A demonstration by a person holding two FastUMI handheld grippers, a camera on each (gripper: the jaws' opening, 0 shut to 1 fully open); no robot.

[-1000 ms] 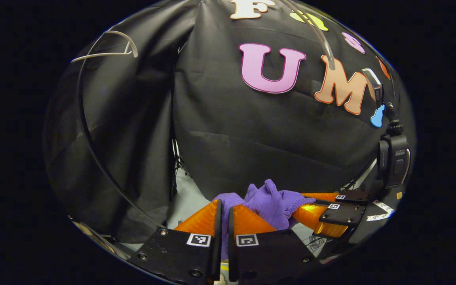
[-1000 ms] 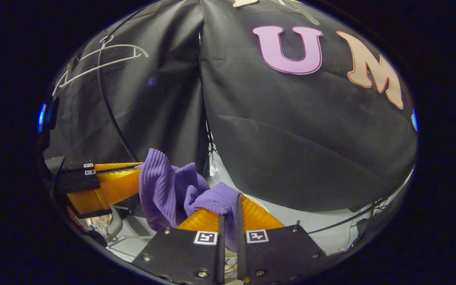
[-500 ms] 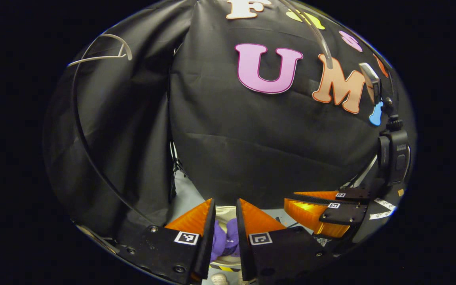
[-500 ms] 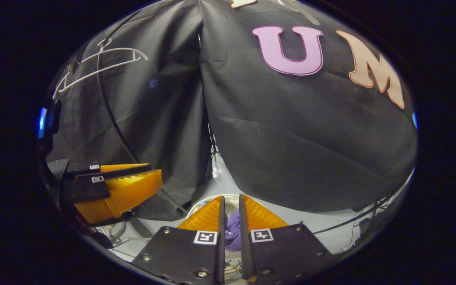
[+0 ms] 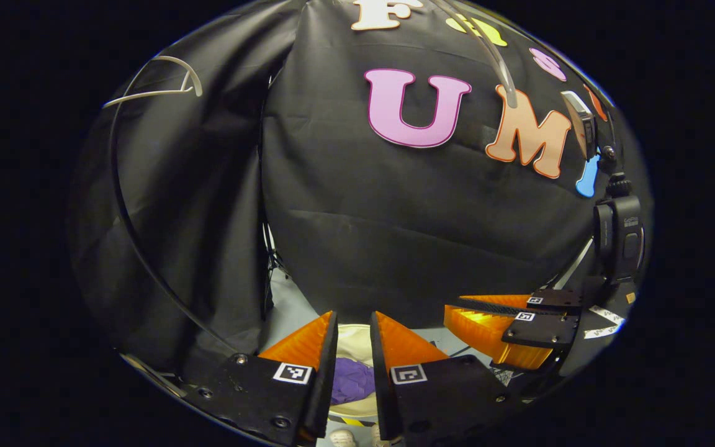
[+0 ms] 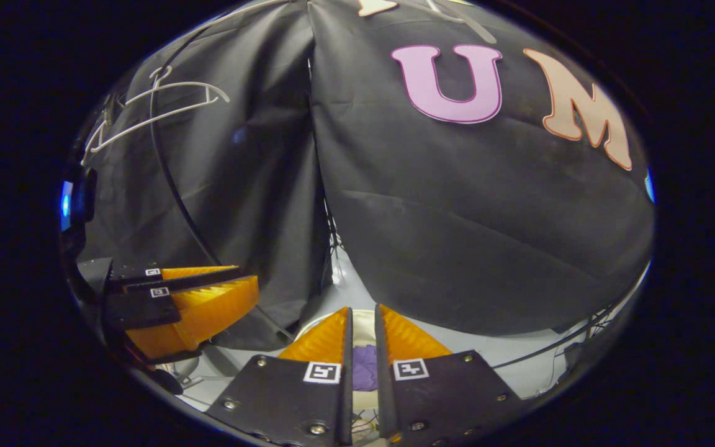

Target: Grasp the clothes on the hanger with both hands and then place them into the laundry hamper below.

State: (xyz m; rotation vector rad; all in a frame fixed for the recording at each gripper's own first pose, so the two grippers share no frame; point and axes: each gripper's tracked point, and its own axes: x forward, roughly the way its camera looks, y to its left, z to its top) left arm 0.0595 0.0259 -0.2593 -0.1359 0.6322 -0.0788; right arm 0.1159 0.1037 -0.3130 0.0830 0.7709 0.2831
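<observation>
Both tongs (image 5: 354,338) (image 6: 362,332) parted, empty — purple clothes (image 5: 351,380) inside hamper (image 5: 351,338).

Gripper fingers (image 5: 294,374): you have square black-and-white coded markers here, patterns only, nothing you can read.
Other gripper's markers (image 5: 524,316): same kind of coded squares, too small for you to make out.
Tape strips (image 5: 599,332): dark marks, illegible to you.
</observation>
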